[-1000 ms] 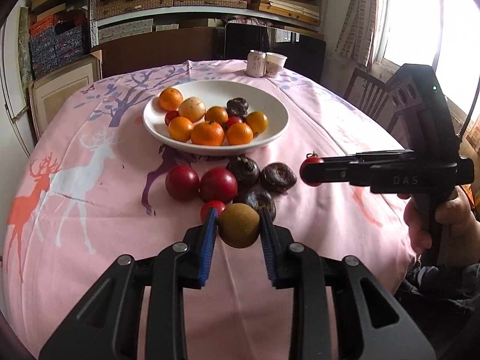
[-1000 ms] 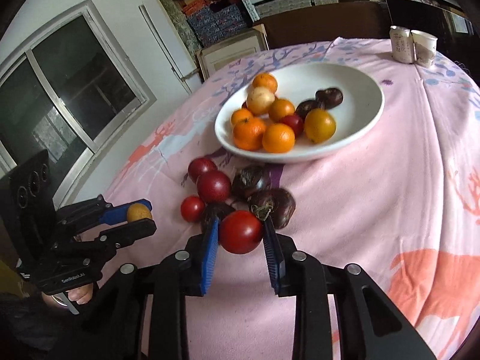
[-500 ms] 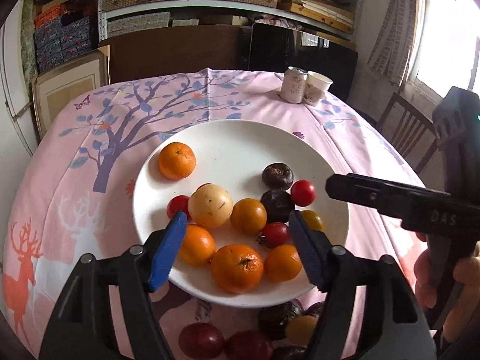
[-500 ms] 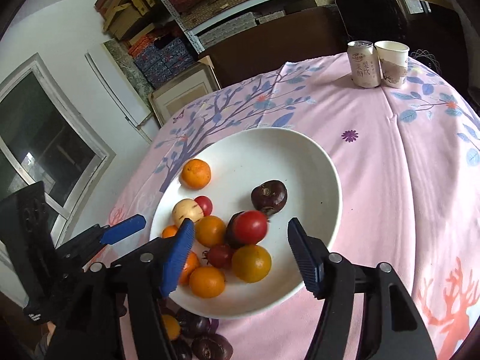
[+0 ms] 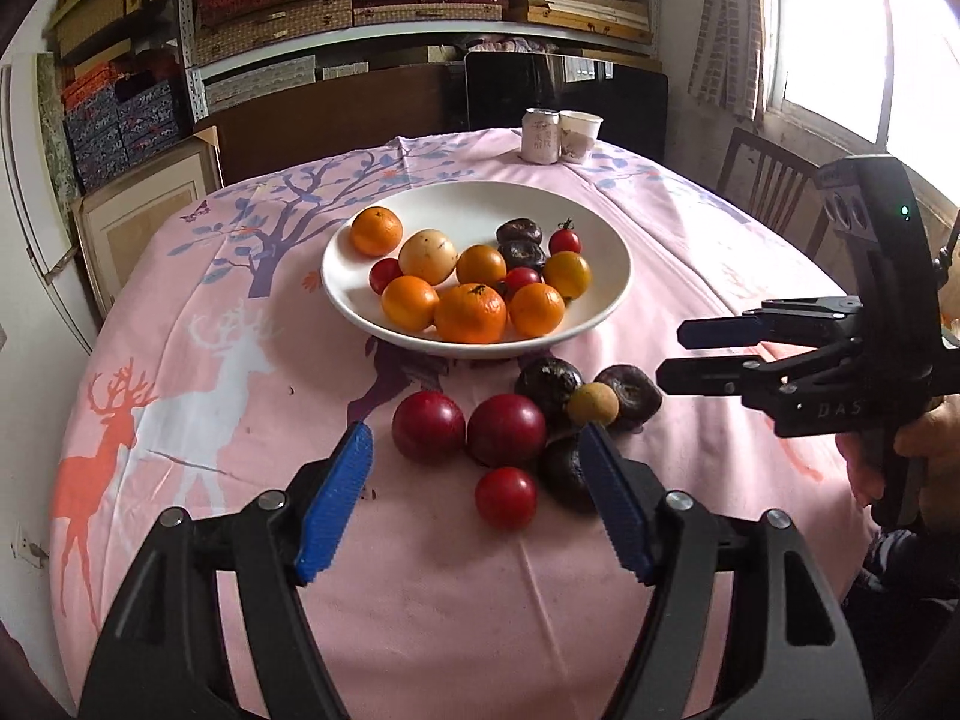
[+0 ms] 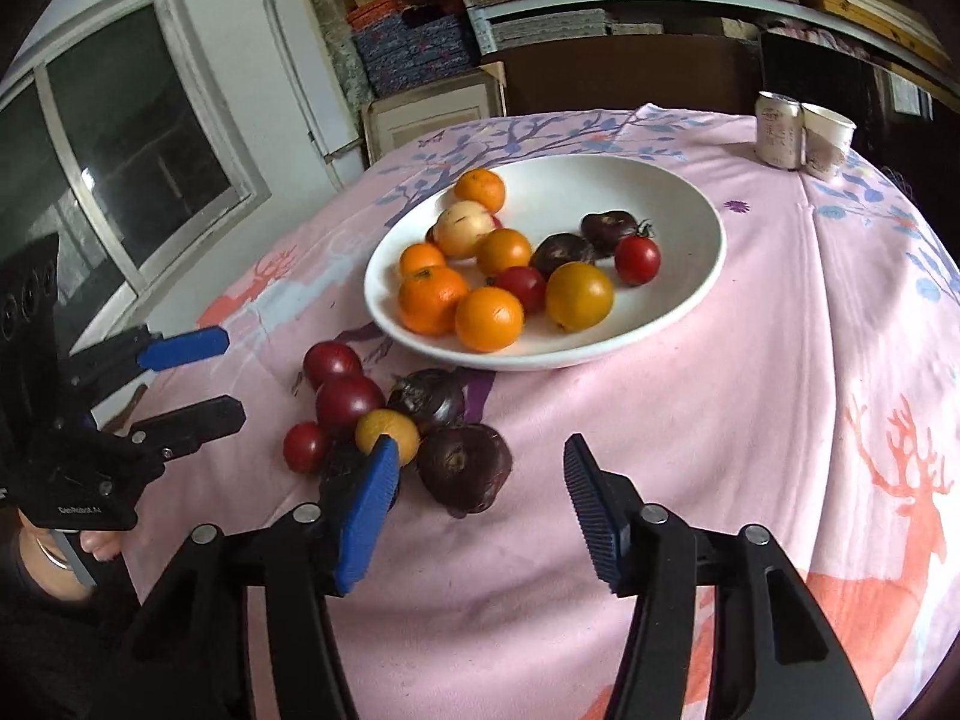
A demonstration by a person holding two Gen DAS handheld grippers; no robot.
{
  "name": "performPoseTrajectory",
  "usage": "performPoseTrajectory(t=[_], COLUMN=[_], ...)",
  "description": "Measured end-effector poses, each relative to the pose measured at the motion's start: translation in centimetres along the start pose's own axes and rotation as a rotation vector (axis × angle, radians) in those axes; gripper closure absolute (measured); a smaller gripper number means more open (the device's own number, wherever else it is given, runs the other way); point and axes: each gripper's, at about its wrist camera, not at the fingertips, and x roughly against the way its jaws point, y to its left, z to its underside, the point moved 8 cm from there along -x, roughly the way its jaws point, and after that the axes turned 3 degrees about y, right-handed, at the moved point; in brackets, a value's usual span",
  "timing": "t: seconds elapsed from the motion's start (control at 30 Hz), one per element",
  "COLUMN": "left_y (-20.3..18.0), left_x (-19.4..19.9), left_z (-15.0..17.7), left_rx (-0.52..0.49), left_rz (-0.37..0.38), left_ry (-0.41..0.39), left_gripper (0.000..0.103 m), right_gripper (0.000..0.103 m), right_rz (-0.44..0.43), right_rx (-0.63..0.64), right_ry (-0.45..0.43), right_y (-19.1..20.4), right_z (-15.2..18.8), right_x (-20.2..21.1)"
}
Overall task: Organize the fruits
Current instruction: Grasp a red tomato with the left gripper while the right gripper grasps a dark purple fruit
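our left gripper [image 5: 474,504] has its fingers spread and empty, and the small tomato [image 5: 506,497] lies on the counter straight ahead between them. the right gripper [image 6: 480,498], also spread, is nearer the dark fruit [image 6: 465,465]. the bowl [image 5: 606,294] waits behind.

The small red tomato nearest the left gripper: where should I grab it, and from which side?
Close the left gripper across the widest part of the small red tomato, coming straight in from the near table edge. It is round and smooth, its near and left sides are clear, and a dark fruit crowds its right, so keep that finger tight in.
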Motion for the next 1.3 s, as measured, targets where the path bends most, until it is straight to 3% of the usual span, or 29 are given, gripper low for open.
performPoseTrajectory(t=[0.17,0.33,0.53,0.73,0.8,1.03,1.07,1.1,1.13,1.3], left_y=[-1.6,-2.1,-1.0,-0.7,-0.4,0.6,0.5,0.5,0.5,0.5], left_x=[-1.3,-3.6,-4.9,-5.5,-5.5,-5.3,-5.3,-5.3,-5.2,-4.4], left_z=[1.2,2.9,3.3,3.4,3.3,3.5,3.5,3.5,3.4,3.2], left_rx=[-0.079,-0.074,-0.018,0.002,0.015,0.068,0.064,0.060,0.059,0.070], left_rz=[-0.050,-0.004,0.014,0.012,0.001,0.006,0.005,0.002,0.001,0.026], left_ry=[0.029,0.108,0.137,0.167,0.160,0.158,0.158,0.157,0.155,0.114], left_gripper=[0.034,0.068,0.071,0.070,0.075,0.076,0.076,0.076,0.076,0.076], right_gripper=[0.049,0.049,0.048,0.049,0.049,0.049,0.052,0.061,0.061,0.061], right_rz=[-0.006,0.010,-0.007,-0.068,-0.066,-0.057,-0.061,-0.047,-0.051,-0.146], right_rx=[-0.018,-0.013,0.021,0.165,0.199,0.176,0.164,0.159,0.152,0.124], right_ry=[-0.002,0.011,0.044,0.072,0.090,0.145,0.154,0.149,0.147,0.120], right_y=[0.3,-0.2,0.4,5.2,6.4,7.1,7.0,6.8,6.9,7.0], right_z=[0.4,1.0,1.7,2.9,3.2,2.4,2.4,2.2,2.2,2.6], right_x=[0.0,0.3,-0.3,-0.7,-1.3,-4.1,-4.5,-4.6,-4.5,-2.8])
